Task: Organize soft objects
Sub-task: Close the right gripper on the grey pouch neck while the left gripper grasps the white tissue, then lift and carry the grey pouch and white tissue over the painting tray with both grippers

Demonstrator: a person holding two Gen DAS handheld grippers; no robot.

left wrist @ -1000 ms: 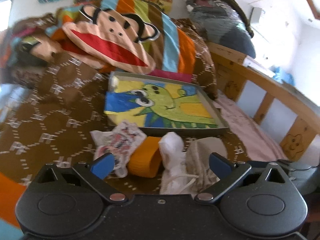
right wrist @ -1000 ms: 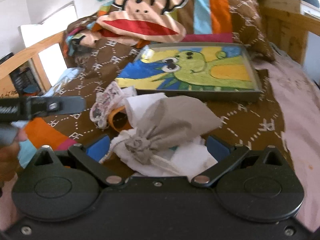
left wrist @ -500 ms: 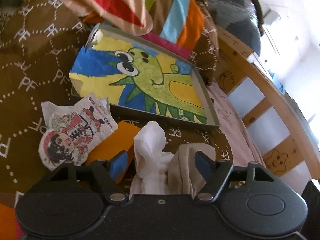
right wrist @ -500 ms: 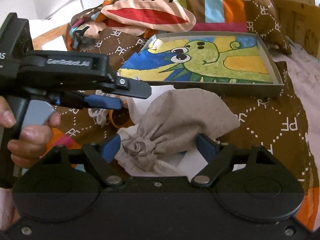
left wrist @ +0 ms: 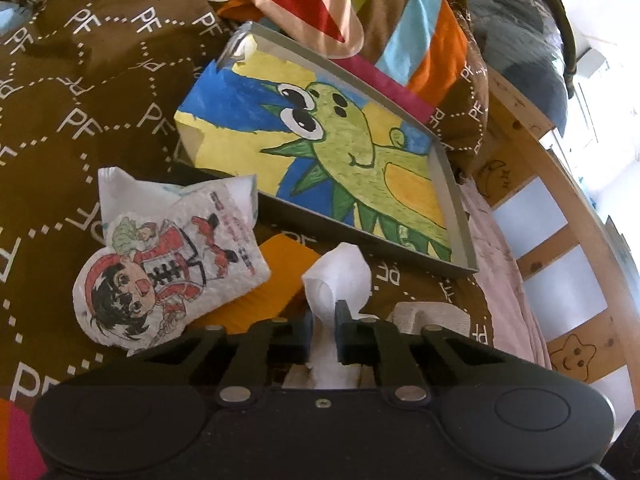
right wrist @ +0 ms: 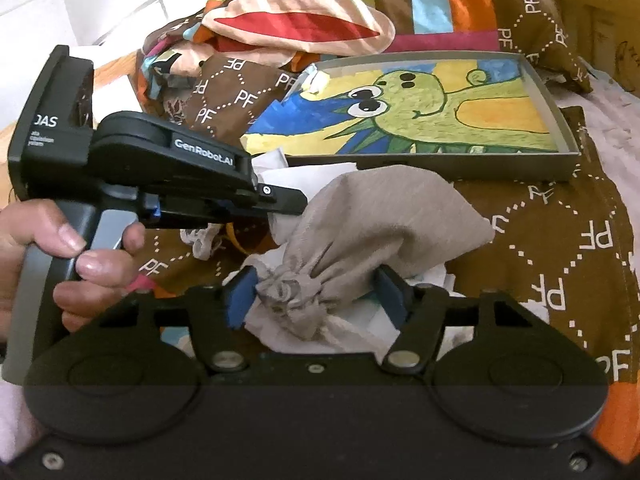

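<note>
On the brown bedspread, my left gripper (left wrist: 323,312) is closing, and its pads pinch a fold of white cloth (left wrist: 340,276). In the right wrist view a hand (right wrist: 80,264) holds the left gripper (right wrist: 296,204) just left of the beige drawstring pouch (right wrist: 380,216). My right gripper (right wrist: 314,292) is closing with the pouch's gathered neck between its blue pads; I see no squeeze on it. A cartoon-printed cloth (left wrist: 168,264) and an orange piece (left wrist: 272,280) lie left of the white cloth. The pouch's edge (left wrist: 432,316) shows beside the left gripper's right finger.
A grey tray (left wrist: 460,220) lined with a green dinosaur drawing sits just beyond the pile, also seen as the tray (right wrist: 440,166). A monkey-face blanket (right wrist: 304,12) is heaped behind it. A wooden bed rail (left wrist: 560,184) and pink sheet (left wrist: 508,280) run along the right.
The left gripper dropped toward the pile, rolled, and went from wide open to pinching the white cloth. The right gripper's jaws narrowed around the pouch's neck. The left gripper entered the right wrist view.
</note>
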